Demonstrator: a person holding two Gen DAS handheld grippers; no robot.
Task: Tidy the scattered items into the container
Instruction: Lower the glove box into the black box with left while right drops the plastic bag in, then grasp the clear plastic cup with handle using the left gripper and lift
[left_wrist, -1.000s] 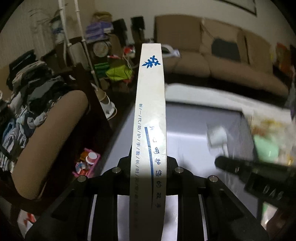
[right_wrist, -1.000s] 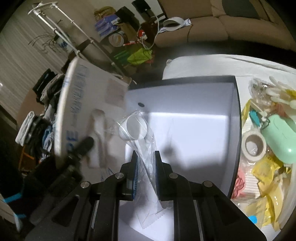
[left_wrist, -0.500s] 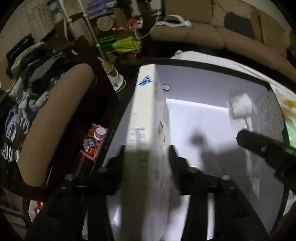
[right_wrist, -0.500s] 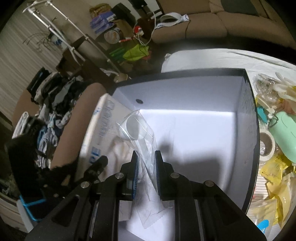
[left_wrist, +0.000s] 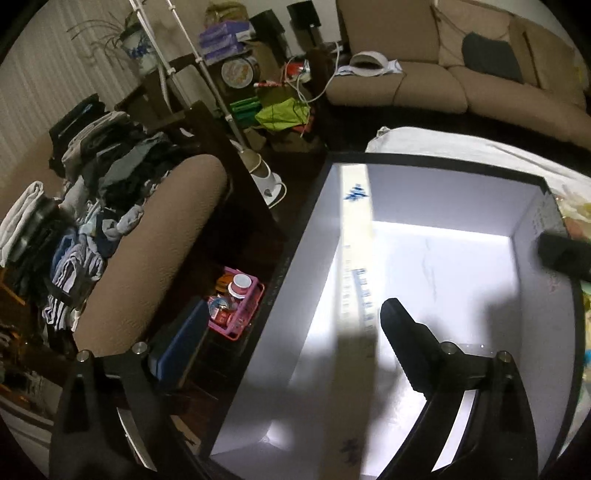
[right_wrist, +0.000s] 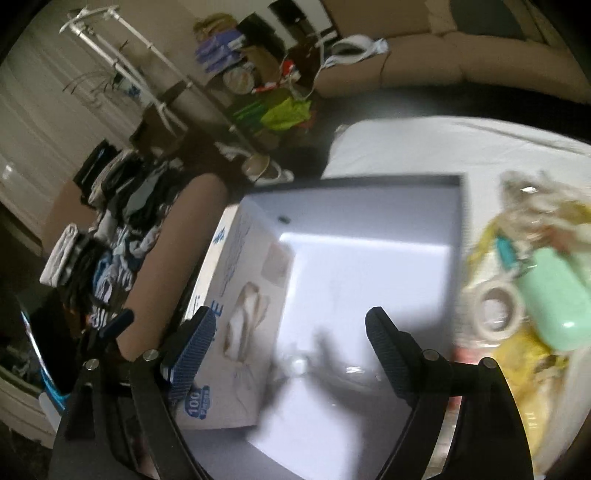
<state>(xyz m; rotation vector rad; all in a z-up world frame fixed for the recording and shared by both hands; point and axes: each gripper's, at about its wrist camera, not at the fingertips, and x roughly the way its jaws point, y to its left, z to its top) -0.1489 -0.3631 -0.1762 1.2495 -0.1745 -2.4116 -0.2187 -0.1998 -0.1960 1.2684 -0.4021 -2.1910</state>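
Observation:
The container (left_wrist: 436, 162), a white-lined box with a black rim, fills both views. A white glove box (left_wrist: 354, 295) with blue print stands against its left wall (right_wrist: 236, 314). My left gripper (left_wrist: 295, 306) is opening, and the glove box sits loose between its wide jaws, clear of the pads. My right gripper (right_wrist: 291, 317) is opening too. The clear plastic bag (right_wrist: 314, 365) lies blurred on the container floor under its gap, free of the fingers (right_wrist: 380, 325). The right gripper's tip (left_wrist: 561, 251) shows at the container's right wall.
Scattered items lie right of the container on a white cloth (right_wrist: 461, 147): a tape roll (right_wrist: 498, 310), a mint green case (right_wrist: 557, 295) and yellow packets (right_wrist: 524, 369). A clothes-piled chair (left_wrist: 147, 236) and a pink basket (left_wrist: 236, 302) are at the left, with a sofa (left_wrist: 424, 74) behind.
Both grippers went from shut to wide open. The left one lowered the glove box into the container and let it go. The clear bag dropped from the right one to the container floor.

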